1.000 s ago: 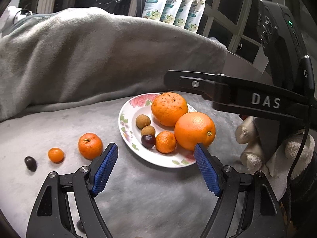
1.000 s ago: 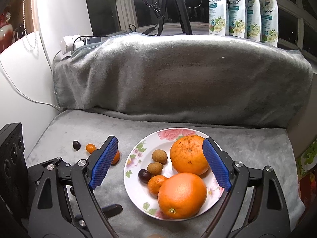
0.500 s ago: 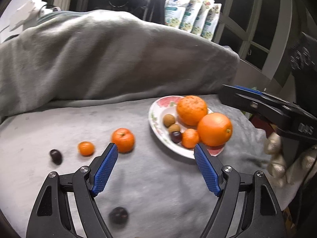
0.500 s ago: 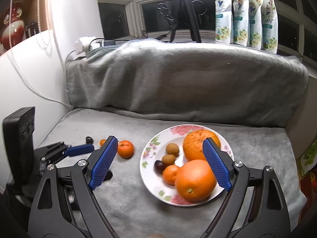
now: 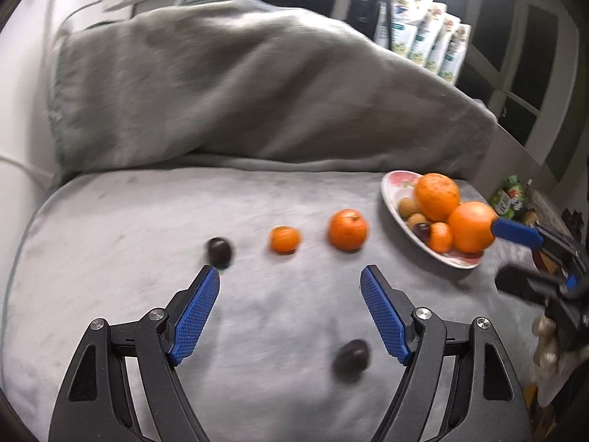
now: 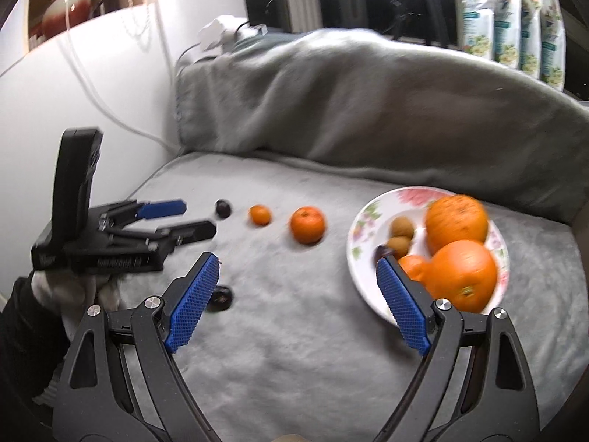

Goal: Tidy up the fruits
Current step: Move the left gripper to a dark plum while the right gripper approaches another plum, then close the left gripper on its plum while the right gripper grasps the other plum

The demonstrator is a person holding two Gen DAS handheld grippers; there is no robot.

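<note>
Grey plush blanket [image 5: 279, 316] covers the seat, with a floral white plate [image 6: 359, 243] of oranges at right and, leftward, a loose orange tangerine [image 6: 307, 224], a smaller orange mandarin [image 6: 260, 215] and two dark round plums [image 5: 219, 250]. Both the left gripper [image 5: 289, 313] and right gripper [image 6: 298, 300] stand wide open, holding nothing. Round fruit could roll on soft cloth if nudged, and the near plum [image 5: 351, 357] lies in the left gripper's way.

A flowered plate [image 6: 359, 235] is sitting at the right of the blanket-covered cushion [image 6: 294, 331], carrying two oranges [image 6: 462, 276], a mandarin and small fruits. Left of it, a tangerine [image 6: 307, 224], a smaller tangerine [image 6: 260, 215] and a plum [image 6: 223, 209] are lying in a row. Another plum [image 5: 351, 359] is lying nearer, before them. Pouches [image 6: 511, 18] are standing behind on the sill.
</note>
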